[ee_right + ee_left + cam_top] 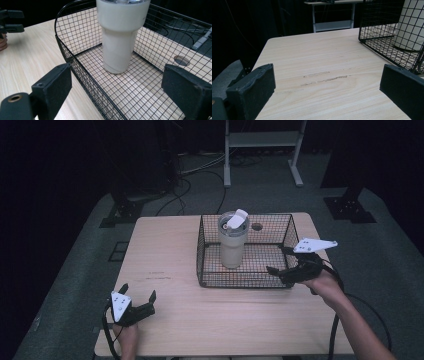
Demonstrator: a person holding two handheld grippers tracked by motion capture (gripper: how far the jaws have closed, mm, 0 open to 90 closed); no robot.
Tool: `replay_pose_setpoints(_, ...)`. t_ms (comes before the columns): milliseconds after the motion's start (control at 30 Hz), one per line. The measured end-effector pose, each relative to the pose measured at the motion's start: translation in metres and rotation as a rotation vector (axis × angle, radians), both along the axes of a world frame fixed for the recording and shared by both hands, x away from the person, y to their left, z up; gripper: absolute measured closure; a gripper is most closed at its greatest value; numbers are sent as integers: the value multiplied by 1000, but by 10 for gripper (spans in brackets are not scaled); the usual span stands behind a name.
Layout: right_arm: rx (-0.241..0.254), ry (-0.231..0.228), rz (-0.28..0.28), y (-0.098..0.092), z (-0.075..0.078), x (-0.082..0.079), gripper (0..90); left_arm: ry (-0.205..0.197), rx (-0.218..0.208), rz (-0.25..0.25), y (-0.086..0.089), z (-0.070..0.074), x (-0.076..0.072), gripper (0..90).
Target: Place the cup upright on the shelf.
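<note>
A cream tumbler (232,245) with a flip lid raised stands upright in the black wire basket (200,251) on the wooden table (165,255). My right gripper (277,259) is open at the basket's near right corner. In the right gripper view its jaws (120,77) straddle the basket wall (72,27), one over the table and one over the basket floor, and the tumbler (120,37) stands ahead of them. My left gripper (138,291) is open near the table's front left, with nothing between its jaws (329,75). Basket (374,22) and tumbler (409,25) lie to its upper right.
A round hole (257,226) in the tabletop sits behind the basket. Bare wood runs across the table's left half. On the floor beyond the table are cables (200,175), a white-framed stand (260,140) and black stand bases (350,207). The left gripper (10,20) appears far off in the right gripper view.
</note>
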State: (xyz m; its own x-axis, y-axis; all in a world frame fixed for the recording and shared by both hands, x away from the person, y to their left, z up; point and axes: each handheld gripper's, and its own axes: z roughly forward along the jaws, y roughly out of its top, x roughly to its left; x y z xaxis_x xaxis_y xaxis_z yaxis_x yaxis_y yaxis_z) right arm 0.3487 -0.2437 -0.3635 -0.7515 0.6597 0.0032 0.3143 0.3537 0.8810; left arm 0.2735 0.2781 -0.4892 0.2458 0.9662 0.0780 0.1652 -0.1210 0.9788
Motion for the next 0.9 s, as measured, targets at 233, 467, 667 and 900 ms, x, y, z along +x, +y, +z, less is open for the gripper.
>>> replay_pose_setpoints(233, -1, 3, 7, -1, -6, -8, 89, 0, 1, 0, 0, 0, 0, 0)
replay_pose_setpoints(467, 1, 2, 16, -3, -11, -17, 89, 1, 0, 0, 0, 0, 0, 0)
replay_pose_setpoints(667, 4, 5, 20, -6, -20, -25, 89, 1, 0, 0, 0, 0, 0, 0)
replay_pose_setpoints(900, 12, 6, 19, -13, -29, -34, 89, 2, 1, 2, 0, 0, 0, 0)
